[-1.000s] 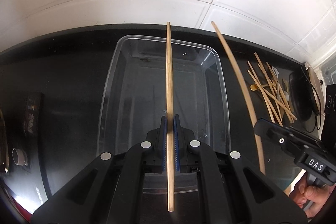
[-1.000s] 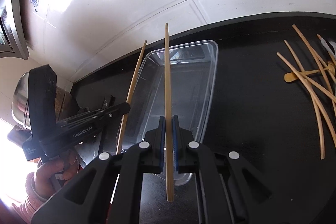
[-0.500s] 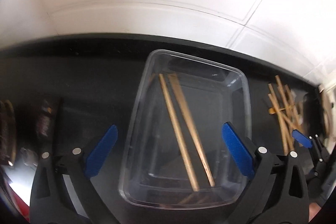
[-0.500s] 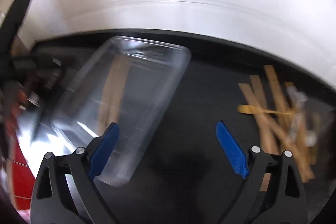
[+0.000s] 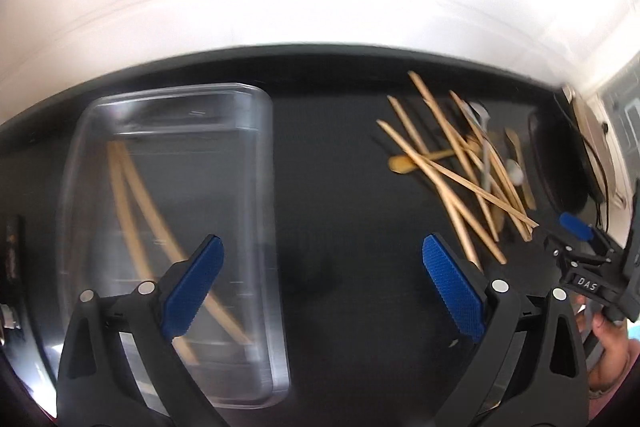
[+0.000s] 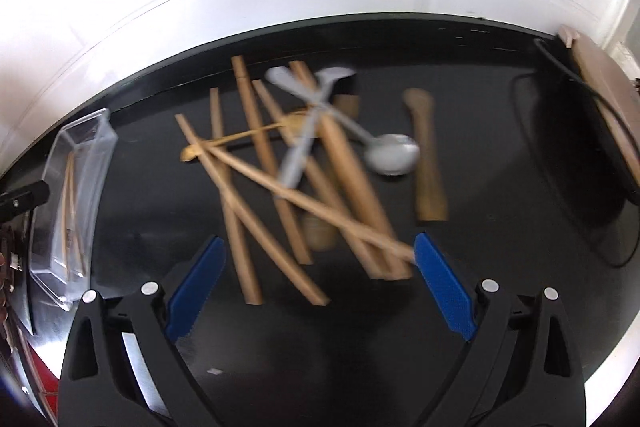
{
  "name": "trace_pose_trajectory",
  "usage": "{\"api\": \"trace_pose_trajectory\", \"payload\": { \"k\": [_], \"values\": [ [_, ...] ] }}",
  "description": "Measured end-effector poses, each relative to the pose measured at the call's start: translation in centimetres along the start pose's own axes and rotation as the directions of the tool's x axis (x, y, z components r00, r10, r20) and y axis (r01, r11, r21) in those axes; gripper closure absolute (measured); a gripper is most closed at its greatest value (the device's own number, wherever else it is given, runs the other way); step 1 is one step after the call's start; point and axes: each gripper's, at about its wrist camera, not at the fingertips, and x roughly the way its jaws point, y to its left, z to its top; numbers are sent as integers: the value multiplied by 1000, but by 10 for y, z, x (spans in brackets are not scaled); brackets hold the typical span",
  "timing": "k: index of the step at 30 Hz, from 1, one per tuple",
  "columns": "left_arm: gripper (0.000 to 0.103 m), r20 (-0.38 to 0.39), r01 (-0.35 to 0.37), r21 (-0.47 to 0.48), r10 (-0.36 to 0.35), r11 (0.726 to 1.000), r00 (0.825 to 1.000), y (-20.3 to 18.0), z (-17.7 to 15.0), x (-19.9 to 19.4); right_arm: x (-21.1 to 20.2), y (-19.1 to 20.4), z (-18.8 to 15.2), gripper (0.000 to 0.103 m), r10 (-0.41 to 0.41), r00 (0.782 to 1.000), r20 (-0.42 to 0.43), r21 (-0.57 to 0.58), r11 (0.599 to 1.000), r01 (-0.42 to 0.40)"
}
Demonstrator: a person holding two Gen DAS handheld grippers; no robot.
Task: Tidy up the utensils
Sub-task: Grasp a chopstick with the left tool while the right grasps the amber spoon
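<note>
Both grippers stand wide open and hold nothing. The left gripper (image 5: 323, 285) has its blue pads spread, with only bare black counter (image 5: 332, 187) between them; its left pad overlaps the clear plastic container (image 5: 264, 227) in view, though contact can't be judged. The right gripper (image 6: 316, 285) is just as wide, jaws empty, and it hangs over the near ends of the loose pile of wooden chopsticks (image 6: 256, 195); the tip of one long stick sits right by its right pad, apparently not touching.

Two chopsticks (image 5: 132, 195) already lie in the container, side by side along its length. The container is at the left of the counter, the pile well apart to the right. Mixed into the pile: two metal spoons (image 6: 390, 155) crossed over the sticks, a small golden spoon (image 6: 200, 149) under them, and a flat wooden spatula (image 6: 426, 163) beside the heap. The other gripper shows at the right edge of the left wrist view, with a hand (image 5: 612, 343) on it.

Step in hand, as judged: between drops, both grippers set for the next pick from the pile, container barely filled, so the task looks early.

Next move likely calls for each gripper to single out one stick. The sticks overlap, so a free end at the near edge of the heap is the best target; jaws need lining up across the stick, then lowering to the counter and closing. Motion blur hides fine detail in the pile. Risk: snagging a crossed neighbour or a spoon.
</note>
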Motion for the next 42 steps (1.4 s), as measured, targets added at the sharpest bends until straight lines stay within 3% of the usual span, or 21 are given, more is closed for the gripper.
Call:
{"api": "trace_pose_trajectory", "payload": {
  "k": [5, 9, 15, 19, 23, 27, 31, 37, 42],
  "values": [
    [6, -53, 14, 16, -14, 1000, 999, -56, -6, 36, 6, -33, 4, 9, -39, 999, -16, -14, 999, 39],
    [6, -81, -27, 19, 28, 999, 996, -84, -10, 62, 18, -62, 12, 9, -34, 999, -37, -28, 999, 33],
    [6, -118, -127, 16, 128, 992, 985, -105, -9, 96, 42, -83, 27, 8, 1, 997, -73, -75, 997, -7],
    [6, -163, -117, -31, 110, 993, 980, -114, -8, 118, 57, -86, 37, 8, 19, 996, -88, -113, 993, -28],
    [6, -142, -187, 21, 188, 982, 972, -125, -5, 131, 74, -89, 43, 8, 24, 994, -102, -126, 991, -37],
    [5, -126, -200, 6, 199, 980, 972, -124, 2, 134, 91, -89, 46, 8, 43, 991, -128, -114, 992, -58],
    [5, -122, -201, 12, 201, 979, 972, -109, 5, 130, 99, -79, 48, 7, -13, 996, -89, -192, 981, -5],
    [5, -130, -208, -6, 205, 978, 970, -83, 5, 125, 97, -94, 41, 6, -3, 999, -49, -177, 984, -5],
    [5, -116, -210, 28, 212, 977, 970, -102, 6, 128, 98, -93, 39, 5, -10, 1000, -21, -144, 990, 7]
  ]
}}
